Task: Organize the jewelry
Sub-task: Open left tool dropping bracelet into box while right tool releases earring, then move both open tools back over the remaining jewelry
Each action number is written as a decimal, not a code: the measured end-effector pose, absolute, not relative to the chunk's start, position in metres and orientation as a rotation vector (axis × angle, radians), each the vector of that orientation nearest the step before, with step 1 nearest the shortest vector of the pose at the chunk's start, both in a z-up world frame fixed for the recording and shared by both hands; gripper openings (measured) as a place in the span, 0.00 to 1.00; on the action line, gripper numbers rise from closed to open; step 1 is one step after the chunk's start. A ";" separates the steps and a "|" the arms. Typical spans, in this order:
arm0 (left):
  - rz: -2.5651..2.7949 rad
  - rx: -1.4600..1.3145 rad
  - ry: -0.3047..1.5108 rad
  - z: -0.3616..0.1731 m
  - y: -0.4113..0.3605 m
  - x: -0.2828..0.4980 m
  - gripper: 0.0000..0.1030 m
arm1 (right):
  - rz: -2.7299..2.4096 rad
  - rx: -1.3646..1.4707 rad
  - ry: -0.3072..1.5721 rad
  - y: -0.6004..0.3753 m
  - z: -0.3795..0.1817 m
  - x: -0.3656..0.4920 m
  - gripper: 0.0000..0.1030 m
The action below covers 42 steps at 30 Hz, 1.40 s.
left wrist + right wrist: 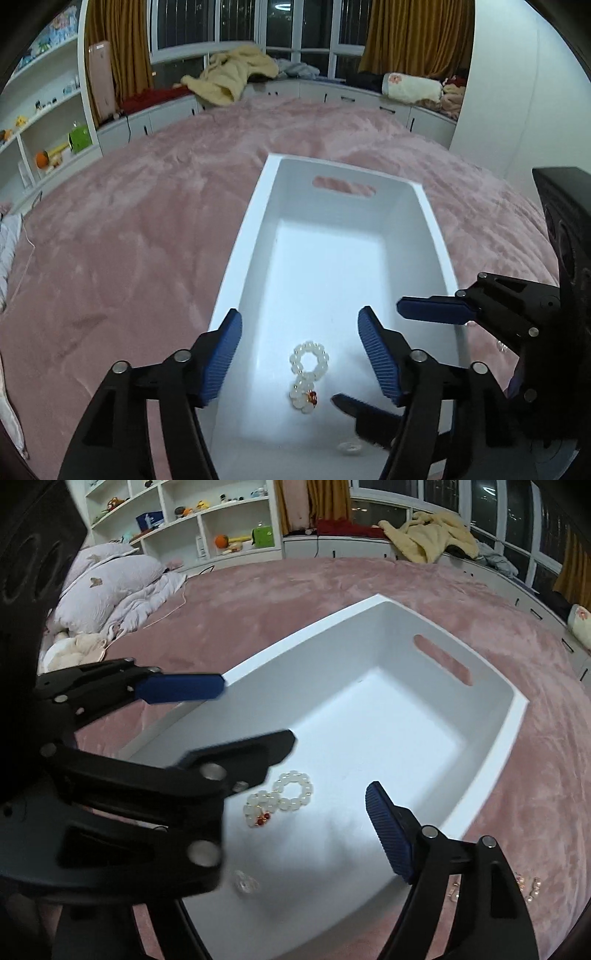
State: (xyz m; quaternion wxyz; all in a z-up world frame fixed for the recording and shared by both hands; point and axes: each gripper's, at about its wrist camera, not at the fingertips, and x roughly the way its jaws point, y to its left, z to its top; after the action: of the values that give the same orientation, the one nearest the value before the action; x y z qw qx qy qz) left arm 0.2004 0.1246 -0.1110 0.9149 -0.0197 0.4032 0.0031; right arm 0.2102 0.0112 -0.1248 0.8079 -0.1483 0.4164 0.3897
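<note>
A white bead bracelet (pixel 307 374) with a red charm lies twisted in a figure-eight on the floor of the white tray (pixel 436 236), near its close end. It also shows in the right wrist view (pixel 280 802), inside the tray (pixel 513 723). My left gripper (pixel 299 356) is open and empty, hovering over the bracelet. My right gripper (pixel 325 775) is open and empty over the tray's near end; its fingers (pixel 430 310) show at the right of the left wrist view. A small clear piece (pixel 245 882) lies in the tray's near corner. More beaded jewelry (pixel 528 886) lies on the blanket outside the tray.
The tray sits on a pink plush blanket (pixel 147 229) covering a bed. Pillows and a crumpled duvet (pixel 110 587) lie at the far left. White shelves (pixel 48 122) with toys and a window bench with a yellow blanket (pixel 229 77) stand beyond.
</note>
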 end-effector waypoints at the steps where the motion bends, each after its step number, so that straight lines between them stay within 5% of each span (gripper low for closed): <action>1: 0.007 -0.039 0.826 -0.108 0.124 0.201 0.71 | 0.829 -0.321 0.887 0.008 -0.123 0.211 0.76; 10: 0.001 -0.028 0.791 -0.086 0.115 0.197 0.86 | 0.786 -0.302 0.850 -0.011 -0.105 0.213 0.85; 42: -0.249 0.035 0.793 -0.087 -0.049 0.203 0.89 | 0.392 -0.108 0.850 -0.271 -0.093 0.192 0.89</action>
State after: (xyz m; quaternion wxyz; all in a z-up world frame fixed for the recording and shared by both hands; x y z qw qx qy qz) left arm 0.2034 -0.0493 -0.0872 0.9147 0.0171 0.3852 -0.1209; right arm 0.1921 -0.2711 -0.0929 0.8912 -0.0521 0.4093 0.1886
